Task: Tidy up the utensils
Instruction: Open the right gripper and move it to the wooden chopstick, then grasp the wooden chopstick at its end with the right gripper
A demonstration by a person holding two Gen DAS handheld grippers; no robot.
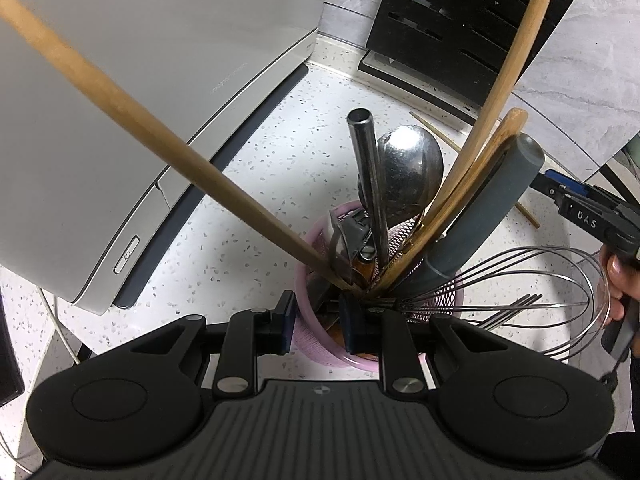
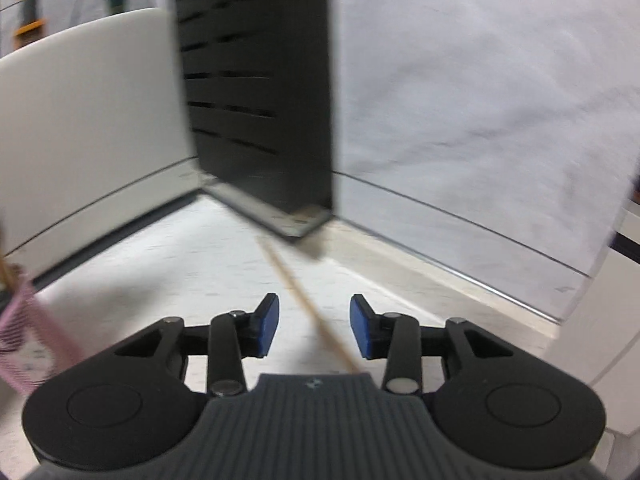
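Speckled white desk (image 2: 168, 264) carrying everything. Left hand-held gripper (image 1: 318, 320) pinching rim of pink mesh cup (image 1: 306, 276), steadying it. Right hand-held gripper (image 2: 314, 326) spread, empty, chopstick (image 2: 304, 300) lying on desk between pads. Judgement: lower squarely, centre stick, squeeze gently before lifting toward cup.

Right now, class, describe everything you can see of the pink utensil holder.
The pink utensil holder is a round cup of fine wire mesh with a smooth rim, standing upright on the speckled countertop. It is crammed with wooden handles, a steel ladle, a grey-handled tool and a wire whisk, all leaning outward. The left gripper clamps its near rim, one pad outside, one inside.
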